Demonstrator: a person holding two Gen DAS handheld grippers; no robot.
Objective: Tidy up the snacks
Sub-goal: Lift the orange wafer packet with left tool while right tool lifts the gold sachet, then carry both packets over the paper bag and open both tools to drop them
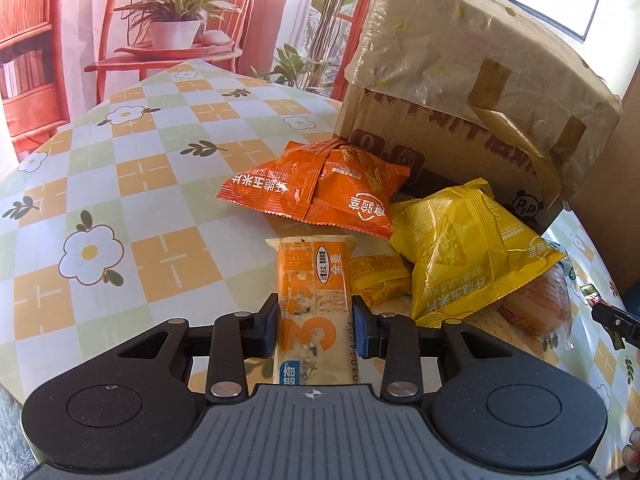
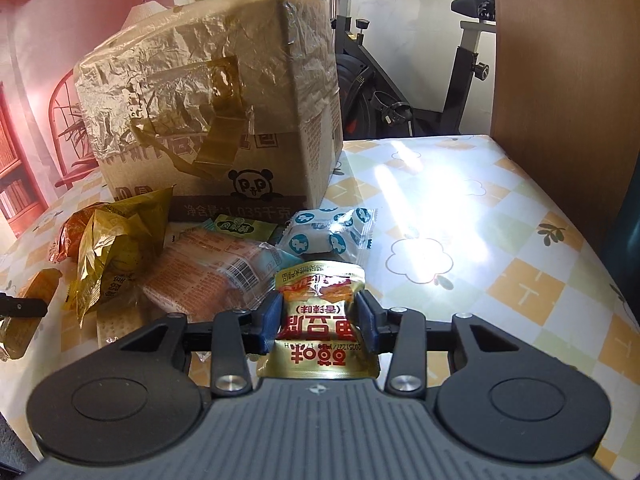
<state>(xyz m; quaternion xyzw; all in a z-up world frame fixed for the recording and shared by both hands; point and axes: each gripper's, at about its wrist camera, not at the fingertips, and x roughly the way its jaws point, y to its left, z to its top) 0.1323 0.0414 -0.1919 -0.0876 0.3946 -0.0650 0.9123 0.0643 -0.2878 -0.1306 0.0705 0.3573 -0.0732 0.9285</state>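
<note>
Left tool [image 1: 315,322] pinches an orange-and-cream cracker pack [image 1: 313,304], held lengthwise between its pads above the table [image 1: 140,184]. Right tool [image 2: 320,322] pinches a gold snack pouch [image 2: 320,320] with red print. Remaining snacks sit piled against the taped cardboard box [image 1: 460,92]: orange chip bag [image 1: 320,188], yellow chip bag [image 1: 472,252], clear-wrapped bread [image 2: 208,276], blue-and-white packet [image 2: 332,236].
</note>
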